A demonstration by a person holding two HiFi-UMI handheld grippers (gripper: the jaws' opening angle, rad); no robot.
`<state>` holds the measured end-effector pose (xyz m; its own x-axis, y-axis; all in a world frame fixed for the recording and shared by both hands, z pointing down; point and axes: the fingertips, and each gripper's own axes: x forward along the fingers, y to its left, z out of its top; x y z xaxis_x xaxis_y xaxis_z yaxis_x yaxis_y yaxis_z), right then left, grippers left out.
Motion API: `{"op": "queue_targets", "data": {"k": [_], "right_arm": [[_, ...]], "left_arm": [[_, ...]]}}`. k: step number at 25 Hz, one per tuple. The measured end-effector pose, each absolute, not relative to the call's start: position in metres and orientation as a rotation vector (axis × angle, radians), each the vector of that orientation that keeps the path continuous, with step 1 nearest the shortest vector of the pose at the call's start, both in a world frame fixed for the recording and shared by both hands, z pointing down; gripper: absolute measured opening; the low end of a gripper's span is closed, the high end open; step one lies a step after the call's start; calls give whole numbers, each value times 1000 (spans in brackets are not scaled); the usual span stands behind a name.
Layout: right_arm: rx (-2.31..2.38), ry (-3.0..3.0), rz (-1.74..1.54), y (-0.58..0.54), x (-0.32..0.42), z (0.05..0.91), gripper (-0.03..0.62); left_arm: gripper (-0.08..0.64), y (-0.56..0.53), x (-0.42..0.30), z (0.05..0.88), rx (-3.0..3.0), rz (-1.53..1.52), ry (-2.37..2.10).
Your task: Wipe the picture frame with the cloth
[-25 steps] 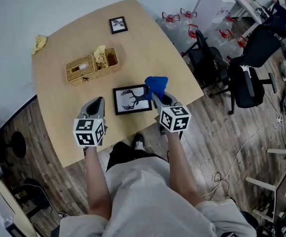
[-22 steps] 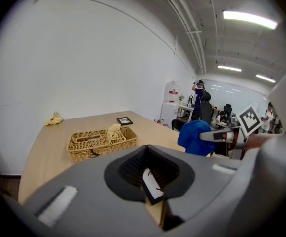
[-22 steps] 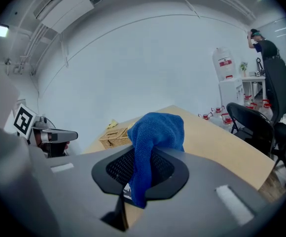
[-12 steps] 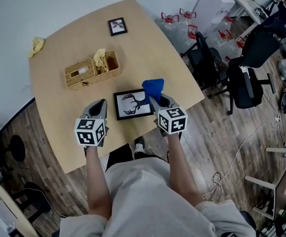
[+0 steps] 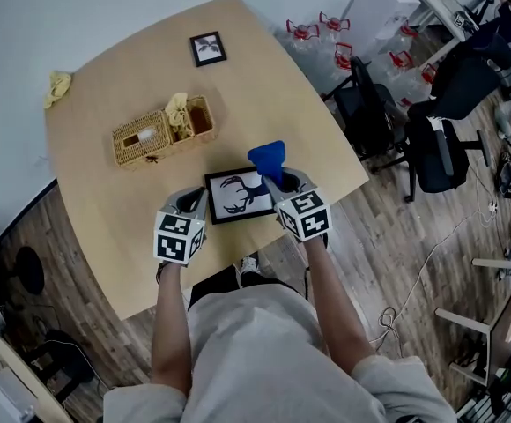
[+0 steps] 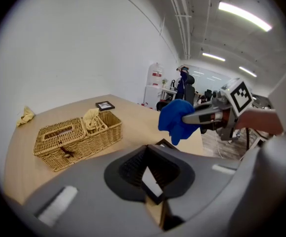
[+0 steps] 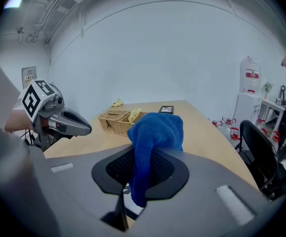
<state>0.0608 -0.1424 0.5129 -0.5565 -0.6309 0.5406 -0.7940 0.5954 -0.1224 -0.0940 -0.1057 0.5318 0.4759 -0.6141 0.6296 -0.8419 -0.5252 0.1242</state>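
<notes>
Your left tool (image 5: pixel 194 204) has come in from the left and now sits at the left edge of the picture frame (image 5: pixel 236 196). Its jaws are drawn together to a thin slit, gripping nothing. Your right tool (image 5: pixel 284 181) stays over the frame's right end, clamped on the blue cloth (image 5: pixel 267 159). The cloth bunches out past the jaws above the frame's far right corner; you cannot tell whether it touches the glass.

The frame lies flat, antler print facing up, near the front edge of the tabletop (image 5: pixel 264 86) just ahead of you. Its long axis runs left to right, slightly skewed.

Beyond it stands a wicker basket (image 5: pixel 141 137), apart from the frame and both tools, with a pale yellow rag (image 5: pixel 178 108) in its open right compartment. Farther back lie a small framed picture (image 5: pixel 208 48) and a crumpled yellow cloth (image 5: pixel 58 86) near the far left corner. Office chairs (image 5: pixel 445 148) stand off to the right of the tabletop.
</notes>
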Motion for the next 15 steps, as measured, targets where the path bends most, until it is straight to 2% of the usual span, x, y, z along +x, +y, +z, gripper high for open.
{"op": "queue_targets", "data": {"k": [15], "right_arm": [[797, -2390, 294, -167, 1, 539, 46]], "left_arm": [[52, -93, -81, 608, 2288, 942, -999]]}}
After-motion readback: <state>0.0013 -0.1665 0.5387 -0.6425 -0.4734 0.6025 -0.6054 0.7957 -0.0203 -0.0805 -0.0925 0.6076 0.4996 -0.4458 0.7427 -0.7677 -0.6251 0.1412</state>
